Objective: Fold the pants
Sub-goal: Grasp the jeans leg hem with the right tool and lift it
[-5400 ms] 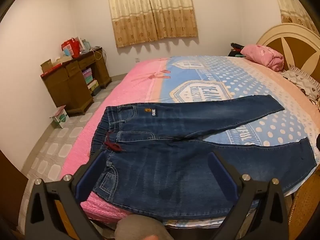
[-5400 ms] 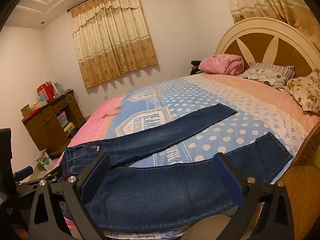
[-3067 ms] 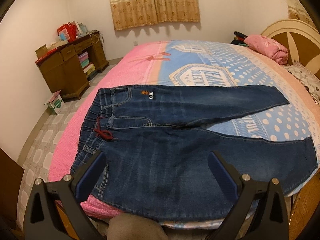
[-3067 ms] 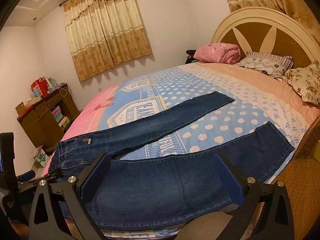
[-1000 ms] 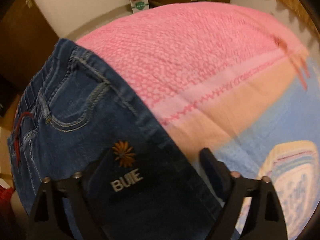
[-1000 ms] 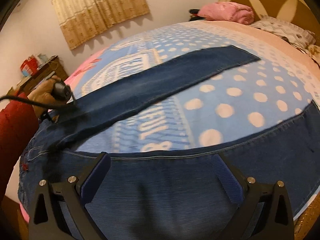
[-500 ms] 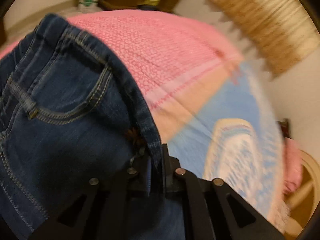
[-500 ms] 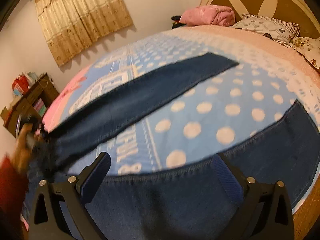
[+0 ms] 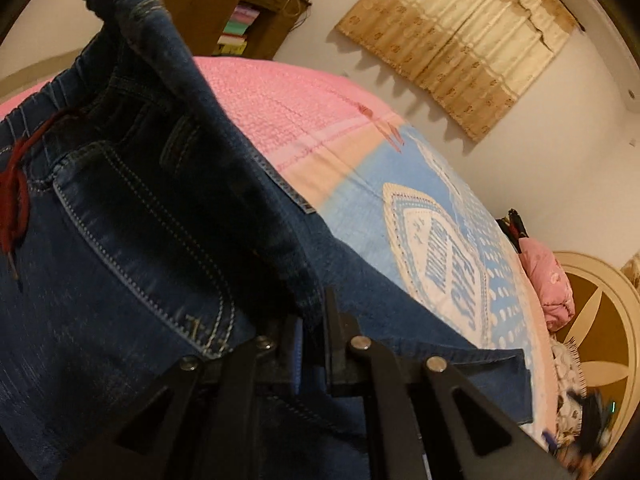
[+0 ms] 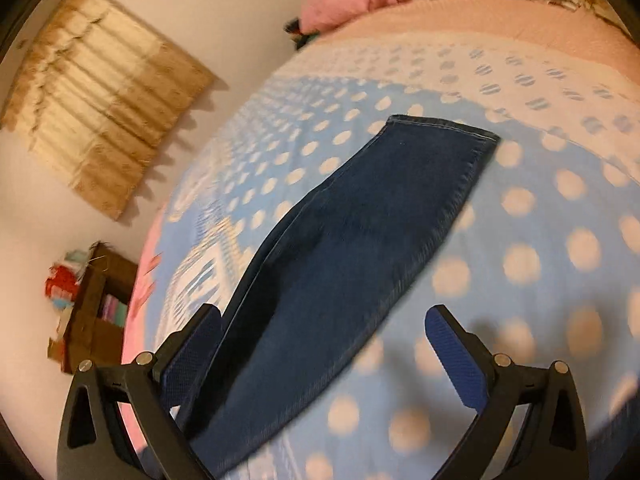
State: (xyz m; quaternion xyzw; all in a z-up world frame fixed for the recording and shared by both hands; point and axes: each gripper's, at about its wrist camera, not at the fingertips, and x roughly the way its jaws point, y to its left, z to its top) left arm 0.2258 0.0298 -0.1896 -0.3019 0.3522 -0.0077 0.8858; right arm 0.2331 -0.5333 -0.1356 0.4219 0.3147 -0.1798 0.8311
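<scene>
Across the bed (image 10: pixel 560 208), my left gripper (image 9: pixel 310 320) pinches the pants (image 9: pixel 120 240) waistband for folding; my right gripper (image 10: pixel 324 344) gapes empty, probably above the far leg (image 10: pixel 380 220).

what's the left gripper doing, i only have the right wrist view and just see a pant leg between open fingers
Observer: The left gripper is shut on the jeans, pinching the waistband edge.
Operator: is the waist off the bed
Observer: Partly. The gripped edge is lifted and drapes over toward the front pocket; the rest lies on the bed.
Operator: anything marking the fly side
Observer: A red drawstring hangs at the waist, on the left of the left wrist view.
Operator: and my right
Observer: The right gripper is open over the far leg, not gripping it.
</scene>
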